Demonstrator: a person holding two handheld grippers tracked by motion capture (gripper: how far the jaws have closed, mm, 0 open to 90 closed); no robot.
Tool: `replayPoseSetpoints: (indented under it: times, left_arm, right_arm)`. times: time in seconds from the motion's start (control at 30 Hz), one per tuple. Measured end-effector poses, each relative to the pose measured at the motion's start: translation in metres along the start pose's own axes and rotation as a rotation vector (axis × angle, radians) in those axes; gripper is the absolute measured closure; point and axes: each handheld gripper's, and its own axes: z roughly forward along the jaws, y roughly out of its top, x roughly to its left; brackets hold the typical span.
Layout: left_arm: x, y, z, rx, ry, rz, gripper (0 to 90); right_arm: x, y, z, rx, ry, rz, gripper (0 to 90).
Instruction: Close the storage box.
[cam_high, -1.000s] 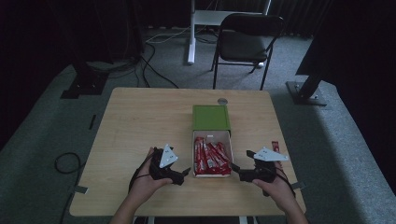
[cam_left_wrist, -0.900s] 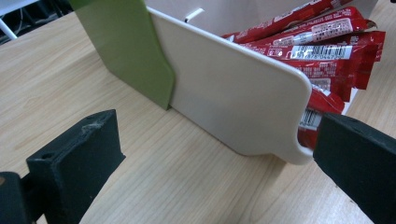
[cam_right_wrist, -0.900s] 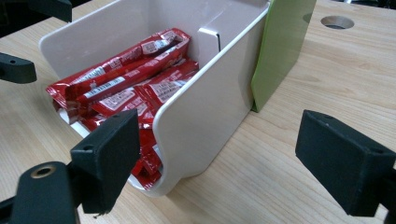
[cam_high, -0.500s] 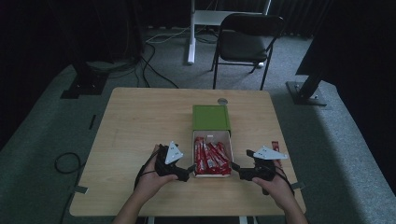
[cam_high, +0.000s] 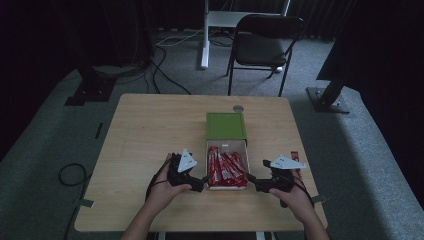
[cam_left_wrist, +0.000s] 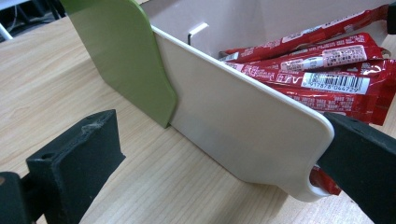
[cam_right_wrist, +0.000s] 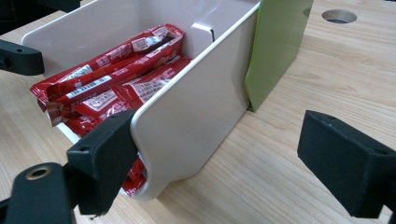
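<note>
Both my tongs, left gripper (cam_high: 204, 179) and right gripper (cam_high: 249, 178), gape astride the sachet box (cam_high: 227, 187) near corners; next, clamp its walls

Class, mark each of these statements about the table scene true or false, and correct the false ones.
1. The white box holds red packets. True.
2. The left gripper is shut on a red packet. False: its jaws stand open, one on each side of the box's side wall.
3. The green lid lies on the far side of the box. True.
4. The right gripper is lifted high above the table. False: it is low at the box's other side wall, jaws open.
5. A chair stands beyond the table. True.
</note>
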Motion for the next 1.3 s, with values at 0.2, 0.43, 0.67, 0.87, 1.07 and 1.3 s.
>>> replayPoseSetpoints:
  times: [0.2, 0.43, 0.67, 0.87, 1.07, 1.3]
  left_arm:
    - [0.003, 0.001, 0.002, -0.003, 0.009, -0.006, 1.7]
    - [0.009, 0.002, 0.005, 0.000, 0.016, -0.013, 1.8]
    - [0.013, 0.004, 0.009, 0.003, 0.018, -0.021, 1.7]
    - [0.017, 0.005, 0.011, 0.004, 0.016, -0.031, 1.8]
    - [0.019, 0.007, 0.014, 0.010, 0.012, -0.037, 1.7]
    - [0.024, 0.010, 0.019, 0.018, 0.016, -0.035, 1.7]
  right_arm:
    - [-0.001, 0.001, 0.002, -0.001, -0.012, -0.002, 11.7]
    - [-0.002, 0.002, 0.005, -0.009, -0.012, 0.009, 11.7]
    - [-0.004, 0.005, 0.008, -0.010, -0.020, 0.007, 11.7]
    - [-0.005, 0.006, 0.011, -0.010, -0.026, 0.012, 11.8]
    - [-0.008, 0.008, 0.013, -0.010, -0.031, 0.014, 11.7]
    - [-0.012, 0.011, 0.016, -0.009, -0.040, 0.018, 11.7]
